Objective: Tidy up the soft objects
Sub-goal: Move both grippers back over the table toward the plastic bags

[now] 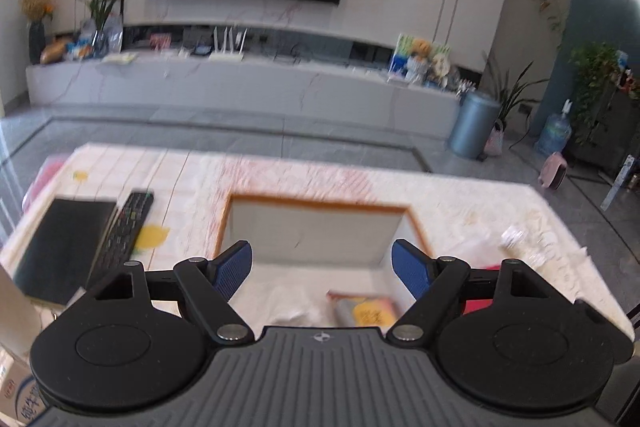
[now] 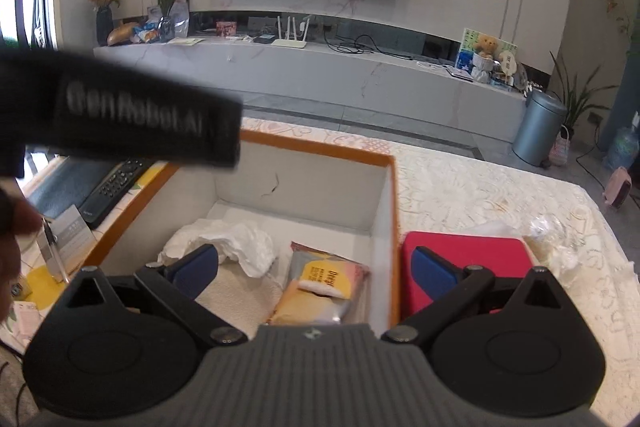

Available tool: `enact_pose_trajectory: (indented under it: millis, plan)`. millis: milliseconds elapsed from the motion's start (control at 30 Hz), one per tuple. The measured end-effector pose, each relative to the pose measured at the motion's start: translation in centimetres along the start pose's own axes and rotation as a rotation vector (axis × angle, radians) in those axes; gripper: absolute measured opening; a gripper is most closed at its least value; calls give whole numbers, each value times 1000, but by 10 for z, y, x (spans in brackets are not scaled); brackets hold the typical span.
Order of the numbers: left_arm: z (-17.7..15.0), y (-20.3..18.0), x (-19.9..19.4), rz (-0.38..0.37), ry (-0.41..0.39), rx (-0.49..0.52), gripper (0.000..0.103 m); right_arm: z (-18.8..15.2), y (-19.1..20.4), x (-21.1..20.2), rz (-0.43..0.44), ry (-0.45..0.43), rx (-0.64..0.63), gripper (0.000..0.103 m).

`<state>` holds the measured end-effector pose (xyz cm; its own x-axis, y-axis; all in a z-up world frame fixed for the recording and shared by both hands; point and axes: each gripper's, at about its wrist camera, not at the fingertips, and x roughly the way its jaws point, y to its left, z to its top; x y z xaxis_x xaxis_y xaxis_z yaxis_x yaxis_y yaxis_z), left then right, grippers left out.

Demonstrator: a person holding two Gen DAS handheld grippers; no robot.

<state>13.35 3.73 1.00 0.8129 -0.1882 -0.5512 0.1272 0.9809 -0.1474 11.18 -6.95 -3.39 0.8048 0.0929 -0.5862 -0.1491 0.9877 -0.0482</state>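
Note:
A white box with an orange rim [image 2: 394,187] [image 1: 320,203] stands on the table. Inside lie a crumpled white cloth [image 2: 236,241], a cream fuzzy cloth [image 2: 236,299] and a yellow-and-pink tissue pack [image 2: 320,287] [image 1: 368,311]. A red pad [image 2: 464,251] lies just right of the box. My right gripper [image 2: 316,271] hovers open over the box's near right corner, empty. My left gripper [image 1: 322,267] is open above the box's near edge, nothing between its blue pads [image 1: 236,267]. The left gripper's black body [image 2: 120,111] crosses the right wrist view at upper left.
A black remote [image 1: 124,231] [image 2: 116,187] and a dark notebook [image 1: 60,251] lie left of the box. Crumpled clear plastic [image 2: 556,239] [image 1: 520,243] sits right of the red pad. A hand [image 2: 12,227] shows at the left edge. A TV cabinet stands beyond the table.

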Motion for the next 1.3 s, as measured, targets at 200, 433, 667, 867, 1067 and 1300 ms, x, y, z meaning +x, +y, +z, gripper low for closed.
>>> enact_pose_trajectory:
  millis: [200,433,667,867,1067,1300]
  plan:
    - [13,-33,-25,-48,-59,21,95,7,-36,-39,-52,-49,54,100]
    - [15,-70,-38,-96,-95,68,96,10,-104,-75,-130,-94,110,101]
    - [7,-117,-33,-139,-91,127,96,13,-188,-102,-282,-140,223,101]
    - [-9,-159,-17,-188,-51,178,96,9,-245,-109,-395,-114,279,101]
    - [-37,-201,10,-228,20,206,96,16,-277,-95,-382,-58,272,101]
    - [-78,-253,50,-257,116,316,96,19,-305,-60,-320,-12,251,101]
